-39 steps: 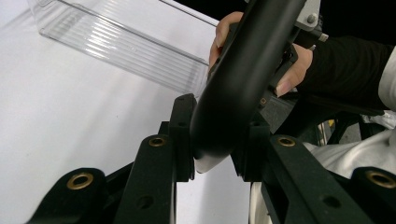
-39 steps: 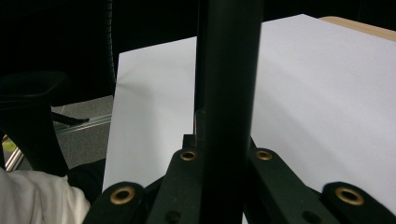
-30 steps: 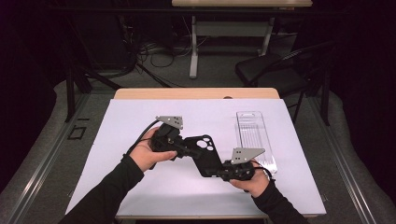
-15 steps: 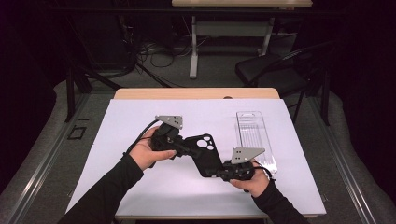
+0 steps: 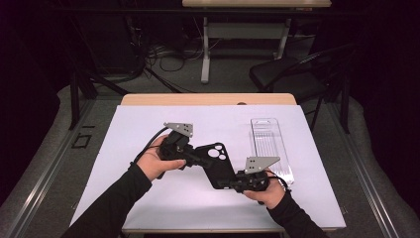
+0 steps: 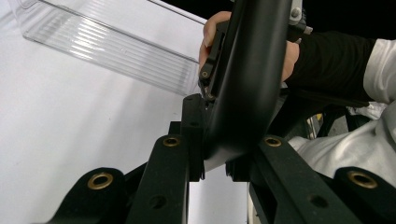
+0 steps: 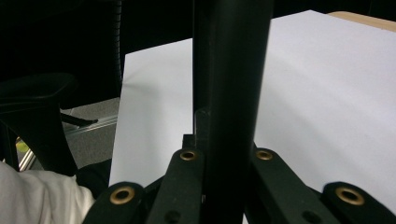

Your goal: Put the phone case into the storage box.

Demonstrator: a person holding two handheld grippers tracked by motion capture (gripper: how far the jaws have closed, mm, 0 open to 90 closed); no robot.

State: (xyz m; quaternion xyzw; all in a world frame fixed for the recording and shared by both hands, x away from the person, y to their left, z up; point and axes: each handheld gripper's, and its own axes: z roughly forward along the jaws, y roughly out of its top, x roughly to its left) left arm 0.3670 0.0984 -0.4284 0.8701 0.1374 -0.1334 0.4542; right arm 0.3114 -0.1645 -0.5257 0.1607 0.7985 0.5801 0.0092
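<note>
A black phone case (image 5: 216,163) hangs above the middle of the white worktop (image 5: 124,193), held at both ends. The left tongs (image 5: 194,157) have just been closing and now pinch its upper end; the right tongs (image 5: 234,182) are clamped on its lower end (jaws tight against both faces). A clear plastic tray (image 5: 270,144) lies near, toward the worktop's right edge.

A lab or recording room, dark around the lit table (image 5: 148,119). A white sheet (image 5: 129,148) covers the tabletop under the left gripper (image 5: 190,157) and right gripper (image 5: 236,184). Well beyond the grippers a tangle of cables (image 5: 163,54) lies on grey floor beside a desk leg (image 5: 205,49), with a black chair (image 5: 292,79) past the right gripper
</note>
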